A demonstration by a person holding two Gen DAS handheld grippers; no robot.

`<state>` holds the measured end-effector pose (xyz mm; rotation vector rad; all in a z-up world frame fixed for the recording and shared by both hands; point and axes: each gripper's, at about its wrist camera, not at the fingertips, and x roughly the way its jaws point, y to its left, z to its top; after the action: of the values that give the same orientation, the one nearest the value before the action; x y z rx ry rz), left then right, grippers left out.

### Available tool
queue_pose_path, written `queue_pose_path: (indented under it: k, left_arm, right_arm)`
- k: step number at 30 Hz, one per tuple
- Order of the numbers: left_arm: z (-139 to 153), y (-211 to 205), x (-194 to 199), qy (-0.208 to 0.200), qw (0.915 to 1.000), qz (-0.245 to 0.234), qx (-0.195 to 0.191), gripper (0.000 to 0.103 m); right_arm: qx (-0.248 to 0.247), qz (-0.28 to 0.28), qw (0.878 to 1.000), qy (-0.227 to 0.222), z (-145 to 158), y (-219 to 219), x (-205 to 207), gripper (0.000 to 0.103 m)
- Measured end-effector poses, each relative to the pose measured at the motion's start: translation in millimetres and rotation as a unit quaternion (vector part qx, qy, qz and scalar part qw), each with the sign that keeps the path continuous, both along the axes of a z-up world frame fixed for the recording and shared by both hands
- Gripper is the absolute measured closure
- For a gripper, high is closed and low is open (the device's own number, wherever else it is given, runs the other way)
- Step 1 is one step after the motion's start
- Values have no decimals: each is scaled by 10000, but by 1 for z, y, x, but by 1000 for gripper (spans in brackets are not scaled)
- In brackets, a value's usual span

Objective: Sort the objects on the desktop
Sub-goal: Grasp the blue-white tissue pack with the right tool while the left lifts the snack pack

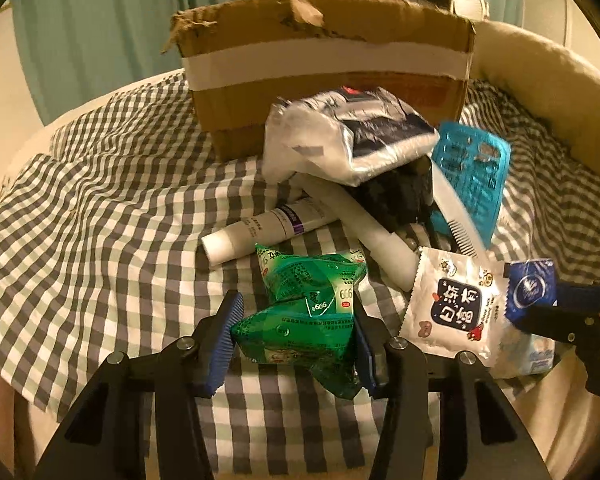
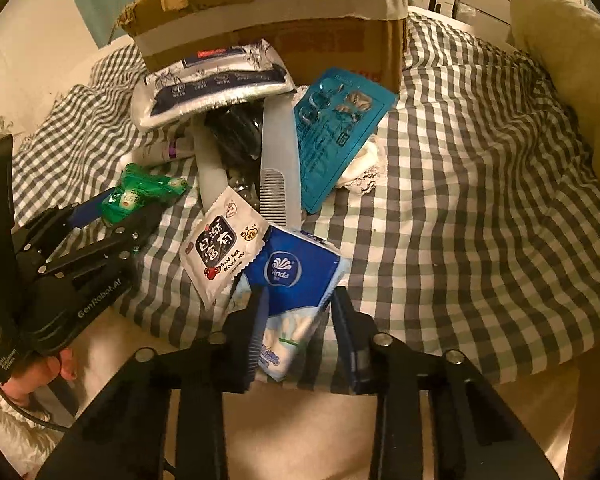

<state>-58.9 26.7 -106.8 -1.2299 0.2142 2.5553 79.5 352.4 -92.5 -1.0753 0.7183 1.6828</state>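
The left tool pinches the green packet and the right tool clamps the blue tissue pack — both at the near edge of the pile on the checked cloth.

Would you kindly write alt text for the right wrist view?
The right hand-held gripper clamps a blue tissue pack on a checked cloth. Beside it lies a white sachet; behind are a comb, a teal blister card and a cardboard box.
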Motion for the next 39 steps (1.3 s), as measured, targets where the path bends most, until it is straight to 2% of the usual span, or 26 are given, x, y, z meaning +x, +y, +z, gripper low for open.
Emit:
queue_pose_path:
  k: [6, 11, 17, 20, 28, 32, 36, 39]
  left_arm:
    - [12, -5, 6, 101, 9999, 59, 92, 51]
    - [21, -11, 11, 177, 9995, 112, 225, 51]
    - [37, -9, 12, 263, 9986, 189, 427, 51]
    - [54, -12, 13, 419, 9976, 238, 506, 51]
    - [98, -5, 8, 760, 9938, 5, 810, 51]
    - [121, 3, -5, 869, 9929, -217, 782, 51]
    - [155, 13, -28, 1214, 9898, -519, 538, 51]
    - [178, 19, -50, 1320, 9878, -654, 510, 51]
  right_arm:
    - [349, 179, 9990, 200, 20, -5, -8, 83]
    - [731, 290, 9963, 344, 35, -9, -18, 83]
    - [826, 220, 9946, 582, 48, -10, -11, 83]
    - [892, 196, 9933, 703, 57, -8, -7, 83]
    - [1044, 206, 9887, 1057, 92, -1, -1, 83]
    - [1103, 367, 9869, 1118, 113, 5, -5, 83]
    - [1356, 661, 9837, 973, 144, 17, -18, 83]
    - [1501, 833, 9809, 917, 170, 34, -30, 83]
